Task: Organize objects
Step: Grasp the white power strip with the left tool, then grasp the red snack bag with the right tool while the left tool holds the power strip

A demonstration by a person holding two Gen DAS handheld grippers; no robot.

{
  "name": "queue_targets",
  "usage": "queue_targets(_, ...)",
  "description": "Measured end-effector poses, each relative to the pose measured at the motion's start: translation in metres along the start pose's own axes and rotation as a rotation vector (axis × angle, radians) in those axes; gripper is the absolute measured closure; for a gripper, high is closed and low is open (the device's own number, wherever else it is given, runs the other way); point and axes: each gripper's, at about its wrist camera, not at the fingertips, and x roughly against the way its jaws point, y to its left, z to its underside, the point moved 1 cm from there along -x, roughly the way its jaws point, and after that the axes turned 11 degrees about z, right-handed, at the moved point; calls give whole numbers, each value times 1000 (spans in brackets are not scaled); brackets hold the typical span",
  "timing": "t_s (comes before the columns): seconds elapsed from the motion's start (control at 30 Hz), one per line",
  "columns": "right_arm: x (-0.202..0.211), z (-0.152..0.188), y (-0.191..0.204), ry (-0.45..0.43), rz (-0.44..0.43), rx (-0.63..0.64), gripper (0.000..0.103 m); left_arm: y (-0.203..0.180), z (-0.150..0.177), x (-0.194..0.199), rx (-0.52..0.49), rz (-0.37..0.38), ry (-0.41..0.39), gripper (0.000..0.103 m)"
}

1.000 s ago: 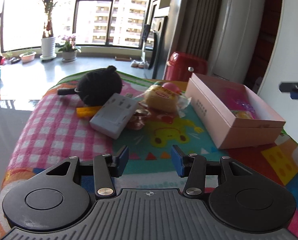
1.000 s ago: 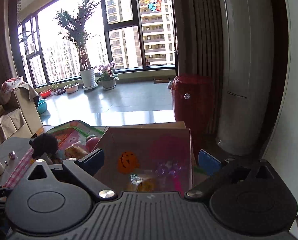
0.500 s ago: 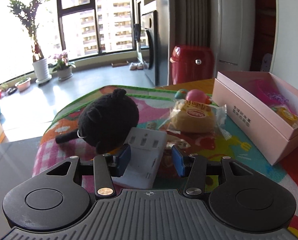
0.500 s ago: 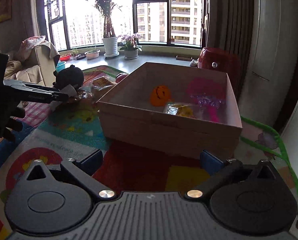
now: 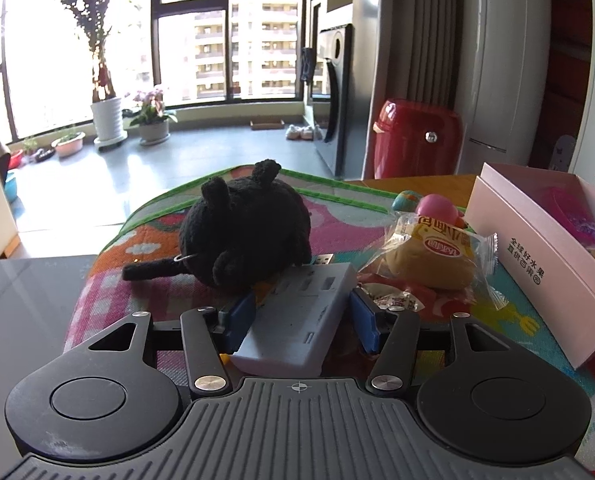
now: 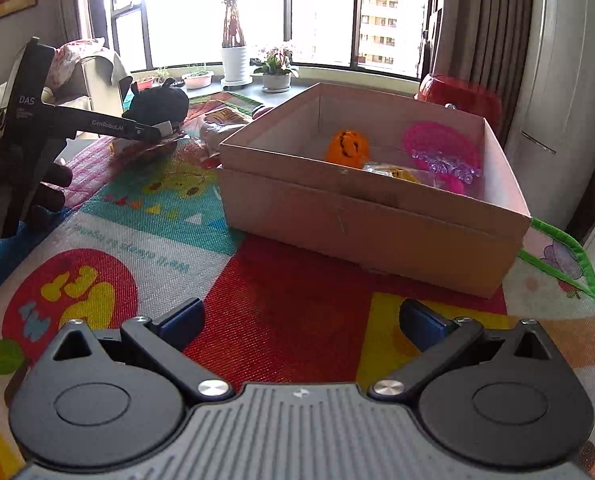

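Note:
A grey flat device lies on the colourful mat between the open jaws of my left gripper; the blue pads stand at its two sides, contact unclear. A black plush toy sits just behind it. A wrapped bun and a pink ball lie to the right. The pink box holds an orange toy and a pink toy. My right gripper is open and empty, low over the mat in front of the box.
The left gripper's body shows at the left of the right wrist view. A grey tabletop lies left of the mat. A red bin stands behind the table. Small wrapped sweets lie beside the grey device.
My left gripper has moved forward and down until its jaws straddle the grey device. My right gripper has dropped and pulled back from above the box to low over the mat.

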Motion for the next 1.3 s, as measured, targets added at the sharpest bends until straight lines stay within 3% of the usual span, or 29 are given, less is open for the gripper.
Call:
queue_targets(0.23, -6, 1, 2, 22, 2, 4, 0, 6, -3, -7, 27, 25, 0, 39)
queue_targets(0.4, -7, 1, 2, 36, 2, -2, 0, 2, 1, -1, -10, 78, 4, 51)
queue_targets(0.53, -7, 2, 2, 38, -3, -2, 0, -2, 4, 2, -30, 74, 0, 52)
queue_targets(0.77, -6, 3, 2, 33, -3, -8, 0, 27, 1, -7, 208, 132, -1, 50)
queue_targets(0.93, -9, 3, 2, 40, -9, -6, 0, 19, 0, -3, 202, 105, 20, 53)
queue_targets(1.03, -9, 2, 2, 38, -9, -9, 0, 10, 7, 10, 231, 84, 30, 54)
queue_targets(1.3, -6, -2, 4, 28, 11, -21, 0, -33, 63, 89, 252, 142, -22, 55)
